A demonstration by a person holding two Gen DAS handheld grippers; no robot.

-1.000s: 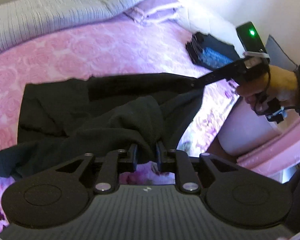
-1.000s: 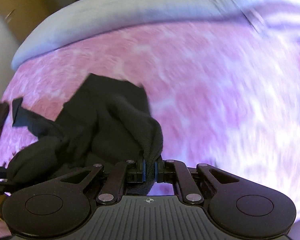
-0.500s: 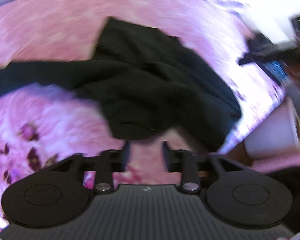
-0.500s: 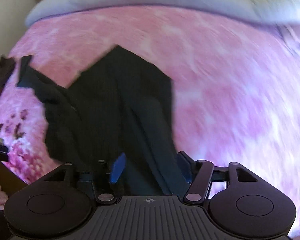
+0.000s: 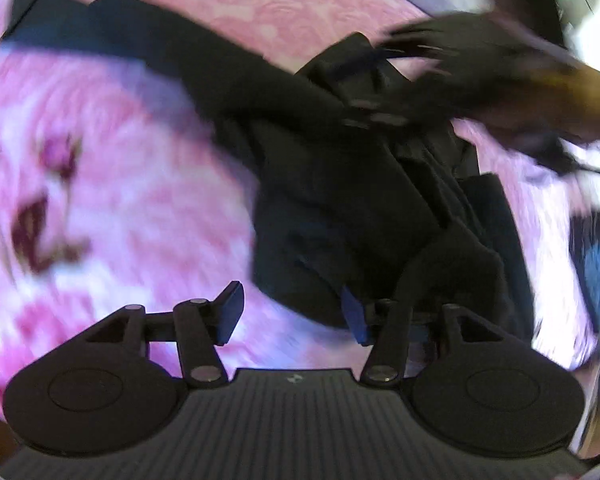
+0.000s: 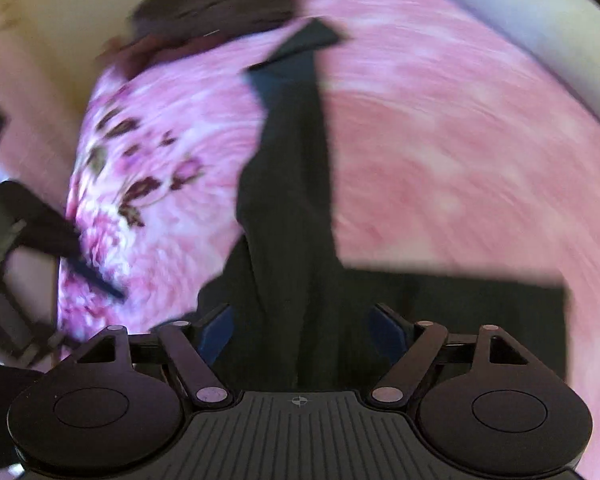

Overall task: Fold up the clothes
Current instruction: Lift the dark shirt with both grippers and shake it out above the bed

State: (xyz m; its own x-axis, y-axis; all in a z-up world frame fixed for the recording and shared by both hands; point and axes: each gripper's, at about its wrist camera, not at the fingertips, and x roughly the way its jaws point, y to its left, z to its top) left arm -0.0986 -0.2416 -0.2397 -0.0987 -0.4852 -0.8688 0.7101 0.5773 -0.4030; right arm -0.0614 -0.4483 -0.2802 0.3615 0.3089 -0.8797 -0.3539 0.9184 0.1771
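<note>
We log the black soft-knit garment (image 5: 340,208) lying rumpled on the pink floral bedspread (image 5: 112,200), centre to right of the left wrist frame, with one long strip running to the upper left corner. In the right wrist frame the same cloth (image 6: 288,208) runs from bottom centre toward the top. Our left gripper (image 5: 292,316) has its fingers apart, with nothing between them. Our right gripper (image 6: 300,332) is also spread wide, cloth lying beneath the gap. We judge the fabric light, limp and drapey; it should bunch easily, so we favour pinching hems or corners over mid-panel.
</note>
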